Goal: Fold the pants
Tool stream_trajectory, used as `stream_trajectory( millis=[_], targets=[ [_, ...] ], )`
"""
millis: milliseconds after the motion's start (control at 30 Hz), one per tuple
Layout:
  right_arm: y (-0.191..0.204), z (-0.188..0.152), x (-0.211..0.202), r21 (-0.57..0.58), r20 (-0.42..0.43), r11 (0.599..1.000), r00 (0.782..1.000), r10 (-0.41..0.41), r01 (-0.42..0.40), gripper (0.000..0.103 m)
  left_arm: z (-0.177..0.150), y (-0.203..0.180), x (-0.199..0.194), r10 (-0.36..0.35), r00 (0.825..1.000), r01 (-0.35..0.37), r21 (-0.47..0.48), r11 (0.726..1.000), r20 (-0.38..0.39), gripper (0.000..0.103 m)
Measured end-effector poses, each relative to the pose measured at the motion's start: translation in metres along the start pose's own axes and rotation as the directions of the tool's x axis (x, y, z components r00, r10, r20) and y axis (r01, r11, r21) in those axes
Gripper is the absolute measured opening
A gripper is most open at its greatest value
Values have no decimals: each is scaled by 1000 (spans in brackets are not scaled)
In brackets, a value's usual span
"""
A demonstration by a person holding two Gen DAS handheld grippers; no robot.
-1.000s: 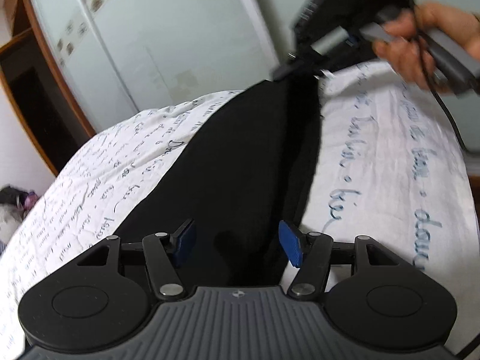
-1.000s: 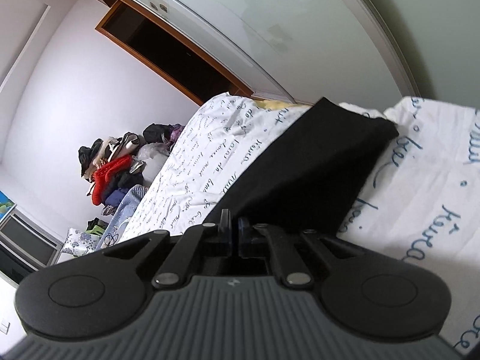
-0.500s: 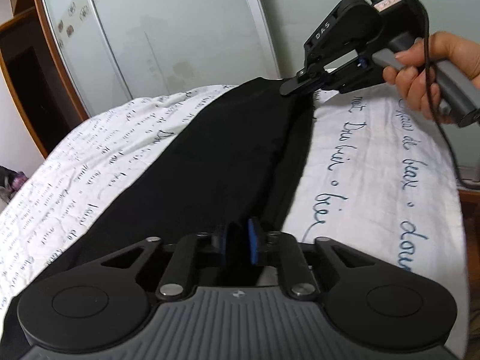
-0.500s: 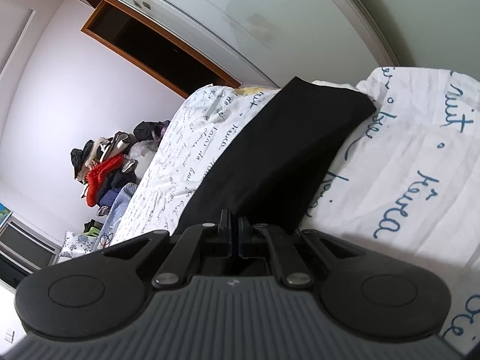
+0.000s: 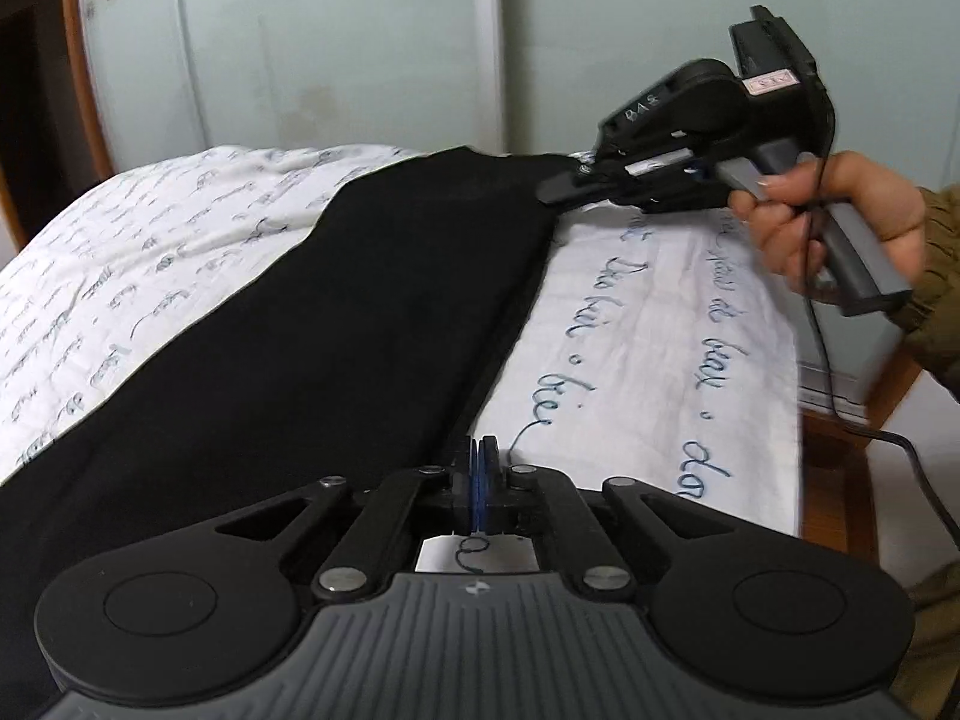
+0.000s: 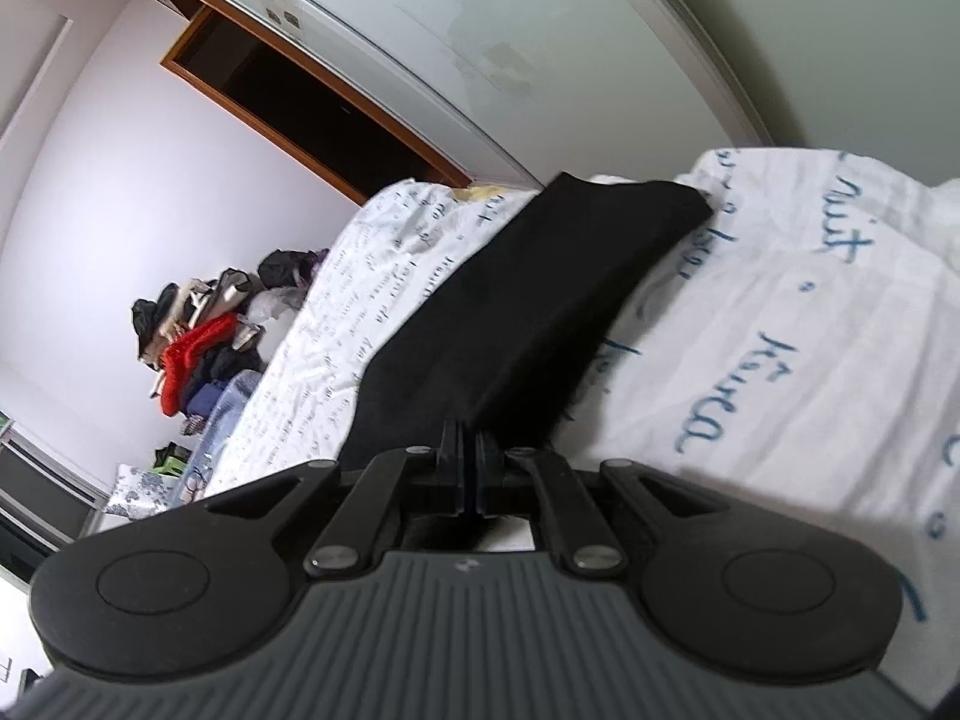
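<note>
Black pants (image 5: pixel 360 324) lie stretched lengthwise on a white bedsheet with blue writing (image 5: pixel 648 324). My left gripper (image 5: pixel 478 468) is shut on the near right edge of the pants. My right gripper (image 5: pixel 555 191), held by a hand, is shut on the far corner of the pants in the left wrist view. In the right wrist view the right gripper (image 6: pixel 470 462) is shut on the pants (image 6: pixel 540 300), which run away from it across the bed.
A sliding glass wardrobe (image 5: pixel 336 42) stands behind the bed. A pile of clothes (image 6: pixel 198 336) lies on the floor to the left. The bed's right edge (image 5: pixel 798 420) drops to a wooden frame. A cable (image 5: pixel 840 384) hangs from the right gripper.
My left gripper went from open to shut on the pants' edge. Both grippers have pulled the pants taut along the bed.
</note>
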State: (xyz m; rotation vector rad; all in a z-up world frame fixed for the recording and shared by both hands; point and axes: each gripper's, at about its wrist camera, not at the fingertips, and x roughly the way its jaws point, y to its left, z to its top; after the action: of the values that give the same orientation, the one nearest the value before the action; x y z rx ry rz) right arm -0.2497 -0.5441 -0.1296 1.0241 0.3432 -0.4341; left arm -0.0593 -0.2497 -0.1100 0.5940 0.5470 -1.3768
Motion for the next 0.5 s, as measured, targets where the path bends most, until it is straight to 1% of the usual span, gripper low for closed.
stream_trajectory(
  millis=[33, 67, 133, 167, 233, 300, 400, 467, 500],
  targets=[
    [-2, 0, 3, -1, -18, 1000, 1000, -8, 8, 6, -1, -2, 1, 22, 1000, -22, 13, 1000, -3, 0],
    [-5, 0, 7, 7, -36, 1000, 999, -19, 20, 9, -1, -3, -1, 28, 1000, -28, 12, 1000, 11, 0],
    [-10, 2, 9, 35, -43, 999, 999, -11, 12, 10, 0, -1, -12, 13, 998, -12, -12, 1000, 62, 1],
    [-10, 4, 8, 44, -36, 999, 999, -4, 6, 11, 1, 0, -19, 18, 996, -17, -18, 1000, 85, 1],
    [-11, 11, 4, 49, -5, 999, 1000, -14, 14, 26, 1, 4, -31, 64, 988, -60, -38, 998, 140, 2],
    [-14, 21, 2, 62, 25, 998, 1000, -18, 16, 27, 0, 10, -38, 104, 980, -93, -75, 993, 170, 4],
    [-23, 38, 7, 82, 59, 995, 997, -53, 48, 26, -3, 24, -41, 183, 969, -160, -143, 977, 164, 9],
    [-30, 45, 14, 99, 64, 992, 995, -81, 75, 26, -8, 36, -40, 221, 967, -195, -186, 963, 131, 13],
    [-31, 48, 16, 91, 70, 993, 994, -87, 81, 22, -11, 41, -39, 236, 965, -210, -207, 955, 110, 16]
  ],
)
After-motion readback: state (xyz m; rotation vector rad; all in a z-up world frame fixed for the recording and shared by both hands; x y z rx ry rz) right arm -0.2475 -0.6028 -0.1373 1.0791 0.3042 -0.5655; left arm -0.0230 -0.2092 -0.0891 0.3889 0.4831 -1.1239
